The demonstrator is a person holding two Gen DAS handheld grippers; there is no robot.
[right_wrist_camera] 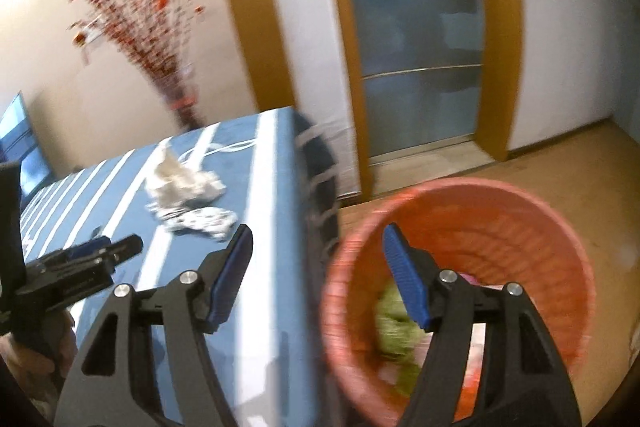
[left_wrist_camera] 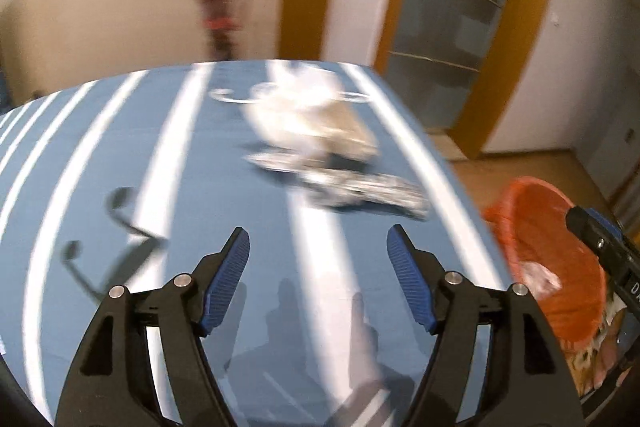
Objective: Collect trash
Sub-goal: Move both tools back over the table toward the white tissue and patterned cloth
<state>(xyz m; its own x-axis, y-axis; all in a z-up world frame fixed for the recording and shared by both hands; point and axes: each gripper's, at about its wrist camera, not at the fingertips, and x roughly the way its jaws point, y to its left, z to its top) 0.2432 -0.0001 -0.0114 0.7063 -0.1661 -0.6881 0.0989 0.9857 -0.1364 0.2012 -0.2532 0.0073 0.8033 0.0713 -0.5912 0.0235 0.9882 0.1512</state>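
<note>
Blue ribbed fingers of the left gripper (left_wrist_camera: pixel 318 267) stand apart, empty, tilted down over the striped cloth surface (left_wrist_camera: pixel 80 167). Right gripper (right_wrist_camera: pixel 318 267) fingers likewise gape empty, straddling the surface edge and the woven orange basket (right_wrist_camera: pixel 540 227). Crumpled white paper (left_wrist_camera: pixel 304 115) lies at centre frame.

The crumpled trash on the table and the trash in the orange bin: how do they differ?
The table trash is whitish and silvery and lies on the blue striped cloth; the bin trash is greenish with some pink and sits low inside the orange bin. Both are crumpled, and neither gripper holds them.
</note>
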